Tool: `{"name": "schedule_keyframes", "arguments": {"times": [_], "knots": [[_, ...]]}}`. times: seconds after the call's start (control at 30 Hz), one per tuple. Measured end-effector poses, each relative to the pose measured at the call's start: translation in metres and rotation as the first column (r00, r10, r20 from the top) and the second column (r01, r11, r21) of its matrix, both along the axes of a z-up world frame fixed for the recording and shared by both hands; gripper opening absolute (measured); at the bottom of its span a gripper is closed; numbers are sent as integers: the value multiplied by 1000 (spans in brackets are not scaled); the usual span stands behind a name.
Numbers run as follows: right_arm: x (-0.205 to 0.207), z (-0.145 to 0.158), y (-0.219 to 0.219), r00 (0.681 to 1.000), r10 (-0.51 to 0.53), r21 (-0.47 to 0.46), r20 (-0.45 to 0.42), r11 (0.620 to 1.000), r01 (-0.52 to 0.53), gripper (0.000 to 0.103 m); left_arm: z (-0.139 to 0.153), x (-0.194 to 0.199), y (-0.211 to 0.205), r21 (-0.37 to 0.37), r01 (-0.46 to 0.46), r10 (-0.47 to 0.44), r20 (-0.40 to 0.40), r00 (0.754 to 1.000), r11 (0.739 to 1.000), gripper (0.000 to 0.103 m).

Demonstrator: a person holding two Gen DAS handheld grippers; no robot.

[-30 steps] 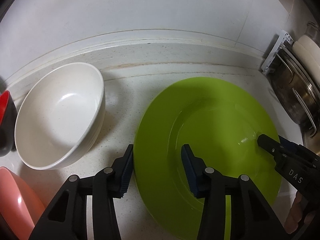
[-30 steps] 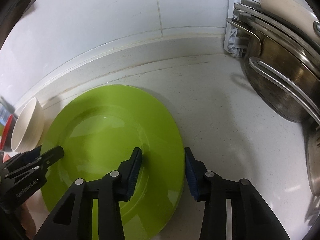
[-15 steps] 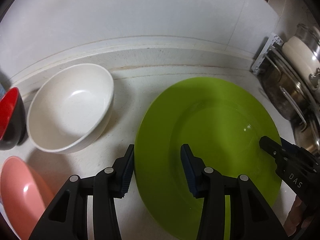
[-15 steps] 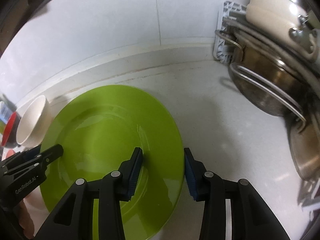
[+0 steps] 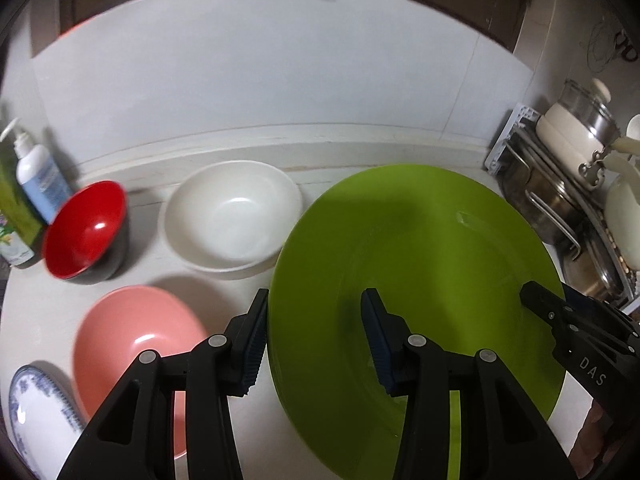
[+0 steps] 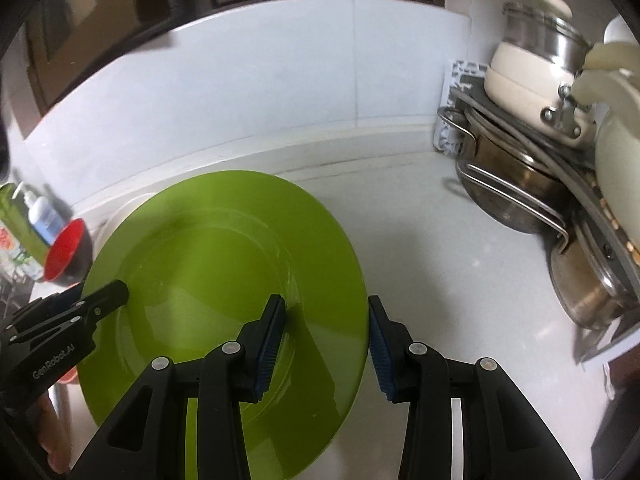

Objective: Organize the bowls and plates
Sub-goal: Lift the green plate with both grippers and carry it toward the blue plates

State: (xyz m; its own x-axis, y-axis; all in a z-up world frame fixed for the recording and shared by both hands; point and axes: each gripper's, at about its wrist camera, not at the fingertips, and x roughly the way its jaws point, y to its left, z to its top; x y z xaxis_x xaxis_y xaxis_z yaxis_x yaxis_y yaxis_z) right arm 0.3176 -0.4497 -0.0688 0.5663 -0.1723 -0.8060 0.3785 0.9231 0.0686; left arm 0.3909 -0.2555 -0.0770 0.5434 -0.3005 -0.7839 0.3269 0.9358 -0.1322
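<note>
Over counter: both tongs straddling green plate rim, parted.

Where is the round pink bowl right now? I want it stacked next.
In the left wrist view, the round pink bowl sits on the white counter at lower left, in front of the red bowl and white bowl, left of the left gripper.

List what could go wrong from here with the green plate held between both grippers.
1. The left hand-held gripper and right hand-held gripper each straddle only the rim of the green plate; the smooth rim may slip from the pads.
2. The white bowl sits at the plate's left edge and could get knocked.
3. The stacked metal pots stand close on the right; a swing that way could hit them.
</note>
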Motion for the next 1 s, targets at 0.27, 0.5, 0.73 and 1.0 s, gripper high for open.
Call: {"name": "schedule_keyframes", "arguments": {"times": [0.27, 0.5, 0.73, 1.0], "knots": [[-10, 25, 45, 999, 38, -22, 33, 999, -37, 42, 21, -26, 46, -25, -27, 28, 36, 999, 999, 45], [-18, 38, 93, 996, 73, -30, 47, 997, -72, 42, 32, -44, 95, -38, -69, 70, 45, 997, 997, 45], [-24, 46, 144, 992, 109, -27, 58, 994, -107, 42, 39, -62, 147, -37, -106, 108, 56, 993, 994, 45], [-25, 57, 203, 984, 161, -30, 79, 987, -159, 42, 49, -81, 210, -45, -163, 166, 74, 983, 986, 45]]}}
